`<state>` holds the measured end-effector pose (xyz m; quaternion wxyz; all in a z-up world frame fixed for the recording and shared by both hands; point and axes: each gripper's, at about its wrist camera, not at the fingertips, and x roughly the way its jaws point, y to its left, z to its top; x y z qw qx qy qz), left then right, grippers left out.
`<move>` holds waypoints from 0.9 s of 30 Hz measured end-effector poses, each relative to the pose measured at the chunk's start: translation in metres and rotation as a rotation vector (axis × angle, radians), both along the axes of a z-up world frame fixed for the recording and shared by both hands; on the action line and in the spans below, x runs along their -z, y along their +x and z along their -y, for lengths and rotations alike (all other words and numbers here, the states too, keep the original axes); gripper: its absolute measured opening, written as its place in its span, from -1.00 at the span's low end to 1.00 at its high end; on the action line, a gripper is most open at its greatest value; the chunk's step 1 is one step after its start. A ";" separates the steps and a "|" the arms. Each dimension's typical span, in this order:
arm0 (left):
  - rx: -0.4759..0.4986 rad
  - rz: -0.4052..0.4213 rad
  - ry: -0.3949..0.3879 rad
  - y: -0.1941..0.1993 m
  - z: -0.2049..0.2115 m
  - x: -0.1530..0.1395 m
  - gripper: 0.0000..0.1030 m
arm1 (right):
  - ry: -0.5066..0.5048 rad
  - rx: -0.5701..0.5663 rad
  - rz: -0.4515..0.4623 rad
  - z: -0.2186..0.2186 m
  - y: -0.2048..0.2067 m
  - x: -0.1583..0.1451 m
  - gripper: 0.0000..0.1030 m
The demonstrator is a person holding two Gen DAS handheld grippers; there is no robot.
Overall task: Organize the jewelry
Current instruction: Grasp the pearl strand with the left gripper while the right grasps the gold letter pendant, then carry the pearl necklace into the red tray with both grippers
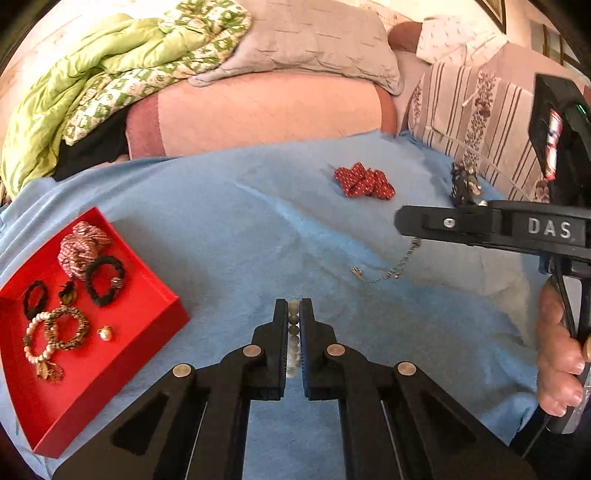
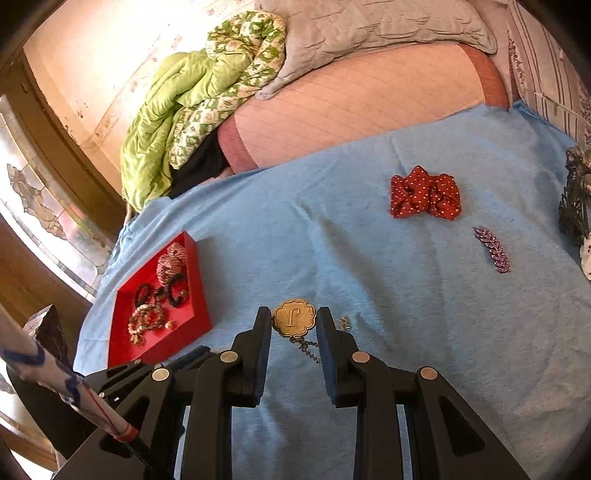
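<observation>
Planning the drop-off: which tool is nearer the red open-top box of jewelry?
Left. The left tool, shut on a beaded strand, sits just right of the red box; the right tool sits farther right.

bed: blue blanket (image 2: 369,258) on top | far edge: pink quilt (image 2: 362,107), green duvet (image 2: 166,122), grey pillow (image 2: 369,26) | left: stained-glass window (image 2: 33,206), bright daylight
</observation>
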<state>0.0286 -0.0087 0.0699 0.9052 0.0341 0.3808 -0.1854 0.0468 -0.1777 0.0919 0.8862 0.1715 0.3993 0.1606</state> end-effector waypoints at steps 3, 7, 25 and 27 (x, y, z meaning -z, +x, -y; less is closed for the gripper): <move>-0.011 0.017 -0.026 -0.001 -0.011 -0.010 -0.89 | 0.005 0.002 0.034 -0.001 -0.005 -0.014 -0.49; -0.032 0.050 -0.053 -0.003 -0.028 -0.027 -0.89 | 0.015 -0.005 0.067 -0.007 -0.011 -0.031 -0.48; -0.247 0.107 -0.115 -0.008 -0.149 -0.060 -0.89 | 0.066 -0.151 0.132 -0.094 -0.016 -0.085 -0.48; -0.264 0.102 -0.115 -0.007 -0.159 -0.058 -0.89 | 0.063 -0.169 0.144 -0.110 -0.014 -0.093 -0.48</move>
